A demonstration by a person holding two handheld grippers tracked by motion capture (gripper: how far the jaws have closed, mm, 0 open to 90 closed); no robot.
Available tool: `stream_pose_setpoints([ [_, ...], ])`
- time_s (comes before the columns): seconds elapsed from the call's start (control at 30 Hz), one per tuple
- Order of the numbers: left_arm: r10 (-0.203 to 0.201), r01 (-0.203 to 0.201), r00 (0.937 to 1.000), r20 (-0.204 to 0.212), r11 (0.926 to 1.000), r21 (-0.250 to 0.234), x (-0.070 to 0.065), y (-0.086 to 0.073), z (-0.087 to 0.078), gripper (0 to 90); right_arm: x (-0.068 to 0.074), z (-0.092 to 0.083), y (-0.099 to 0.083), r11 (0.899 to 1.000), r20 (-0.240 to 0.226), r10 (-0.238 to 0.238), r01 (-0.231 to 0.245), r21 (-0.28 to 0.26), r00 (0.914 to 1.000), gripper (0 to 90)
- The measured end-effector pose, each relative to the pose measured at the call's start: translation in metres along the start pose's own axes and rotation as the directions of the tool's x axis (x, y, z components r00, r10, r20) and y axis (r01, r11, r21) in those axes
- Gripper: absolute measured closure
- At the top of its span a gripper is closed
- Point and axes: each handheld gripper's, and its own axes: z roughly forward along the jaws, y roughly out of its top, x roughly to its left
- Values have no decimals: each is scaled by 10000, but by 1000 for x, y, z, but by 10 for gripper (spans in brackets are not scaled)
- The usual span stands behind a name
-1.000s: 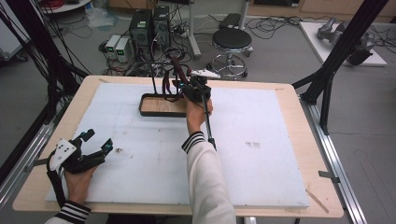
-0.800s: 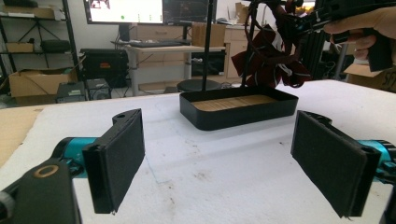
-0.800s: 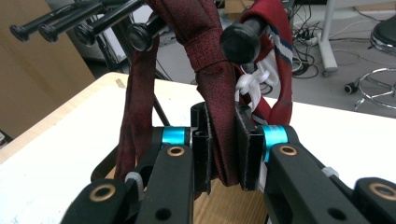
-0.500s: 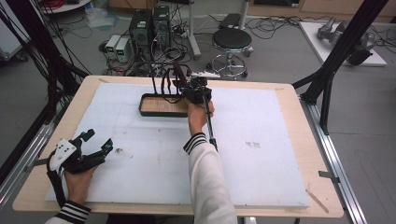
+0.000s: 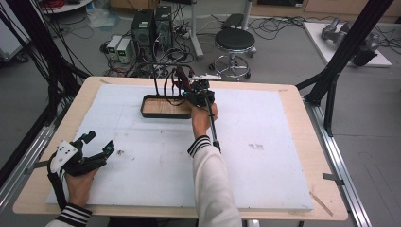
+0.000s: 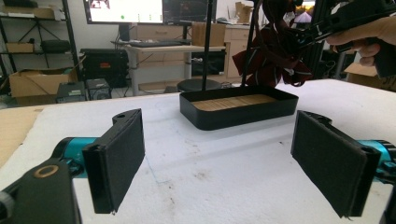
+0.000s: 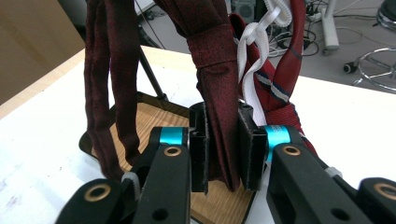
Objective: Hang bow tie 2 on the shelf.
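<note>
The left gripper [image 5: 97, 150] rests at the near left corner of the white foam board [image 5: 265, 179], held in the person's left hand [image 5: 78, 182], its 2 padded jaws spread wide with nothing between them; in the left gripper view bare board shows in the gap [image 6: 219, 154]. The person's right forearm, in a pale sleeve [image 5: 213, 189] with a striped cuff, reaches up the middle of the board. Farther out, the right gripper [image 5: 194, 92] sits over the right end of a black tray [image 5: 150, 114] with a wooden floor, and in the right gripper view [image 7: 223, 154] its jaws are pressed together on a dark red necktie [image 7: 212, 70] that hangs down between them. Beside that tie hang more dark red strips [image 7: 109, 93], a striped tie [image 7: 280, 88] and a white cord [image 7: 254, 42], all dangling above the tray [image 7: 154, 116]. From the left gripper view the tray [image 6: 233, 116] stands well beyond the open jaws, with the bundle of ties [image 6: 271, 56] hanging from a thin black stand [image 6: 207, 46] above its right part. Beyond the table edge are a round stool [image 5: 235, 40] and 2 computer towers [image 5: 151, 26] on the floor.
</note>
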Motion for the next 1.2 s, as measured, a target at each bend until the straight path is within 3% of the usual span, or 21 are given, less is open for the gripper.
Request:
stream_pose_setpoints([
  [0.27, -22, 22, 10000, 3, 10000, -3, 0, 0, 0, 178, 4, 3, 0, 9996, 107, -261, 262, -68, 9996, 681],
  [0.47, 5, -5, 10000, 13, 10000, 10, 0, 0, 0, 178, 5, 1, 1, 9995, 283, -301, 305, -122, 9991, 450],
  [0.67, -30, 30, 10000, -6, 10000, -1, 0, 0, 0, 178, 6, -7, 2, 9983, 272, -588, 587, 38, 9979, 283],
  [0.87, 27, -27, 10000, -12, 10000, 15, 0, 0, 0, 177, 7, -36, -2, 9958, -172, -849, 842, -356, 9962, 114],
  [1.0, 46, -46, 10000, -35, 10000, 18, -1, 0, 0, 178, 6, -69, -6, 9908, -644, -1114, 1058, -847, 9917, 106],
  [1.2, 135, -135, 9999, -47, 9999, 45, -1, 0, 0, 177, 1, -120, -21, 9726, -825, -1823, 1674, -1613, 9798, 72],
])
